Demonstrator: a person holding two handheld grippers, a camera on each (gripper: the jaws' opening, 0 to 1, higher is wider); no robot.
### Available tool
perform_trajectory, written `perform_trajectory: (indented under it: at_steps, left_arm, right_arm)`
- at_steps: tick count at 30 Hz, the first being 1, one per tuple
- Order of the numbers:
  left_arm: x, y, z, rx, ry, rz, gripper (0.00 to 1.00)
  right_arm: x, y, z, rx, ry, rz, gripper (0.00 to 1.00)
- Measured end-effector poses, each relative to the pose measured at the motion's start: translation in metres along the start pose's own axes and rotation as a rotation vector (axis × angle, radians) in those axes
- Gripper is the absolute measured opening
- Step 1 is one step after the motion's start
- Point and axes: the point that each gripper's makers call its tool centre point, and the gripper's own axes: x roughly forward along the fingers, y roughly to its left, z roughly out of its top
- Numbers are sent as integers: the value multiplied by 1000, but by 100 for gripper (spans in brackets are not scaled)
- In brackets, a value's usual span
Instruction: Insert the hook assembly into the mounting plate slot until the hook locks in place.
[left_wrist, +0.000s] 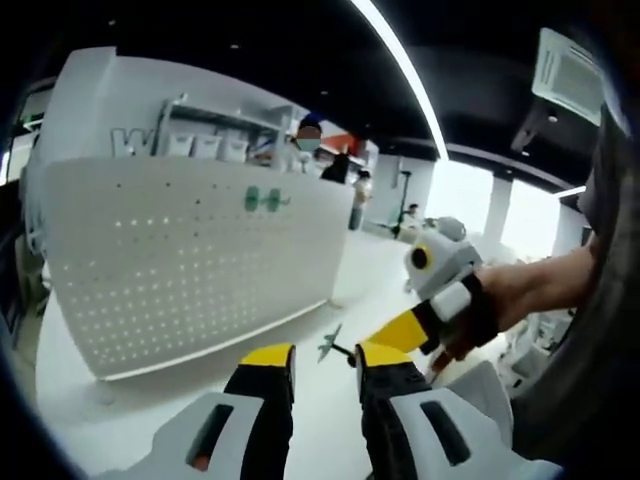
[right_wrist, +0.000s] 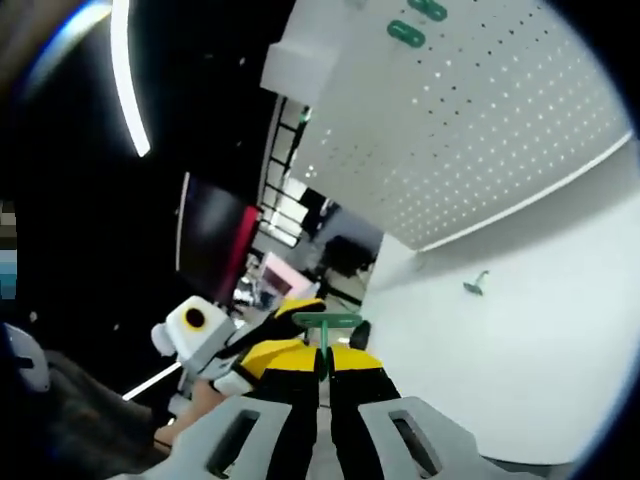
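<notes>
In the right gripper view the right gripper (right_wrist: 325, 368) has its jaws closed narrow on a green hook (right_wrist: 327, 327), held above the white table (right_wrist: 520, 370), with the left gripper (right_wrist: 290, 318) just beside its tips. In the left gripper view the left gripper (left_wrist: 325, 360) has its jaws parted with nothing between them, aimed at the white pegboard (left_wrist: 190, 270) standing upright on the table. There the right gripper (left_wrist: 395, 335) is seen entering from the right, gripped by a hand (left_wrist: 500, 305), its tips close to a small metal hook piece (left_wrist: 330, 343) near the board's lower edge; two green hooks (left_wrist: 262, 200) are seen high on the board.
</notes>
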Motion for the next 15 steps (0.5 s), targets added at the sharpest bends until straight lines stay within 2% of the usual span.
perform_trajectory:
  at_steps: [7,15]
  left_arm:
    - [6,-6,2,17,-4,-49,9]
    - [11,-5,0,75,5,-54,5]
  right_arm:
    - [1,0,-3,38,19,33,0]
    - [-1,-5,-3,96,22,56,0]
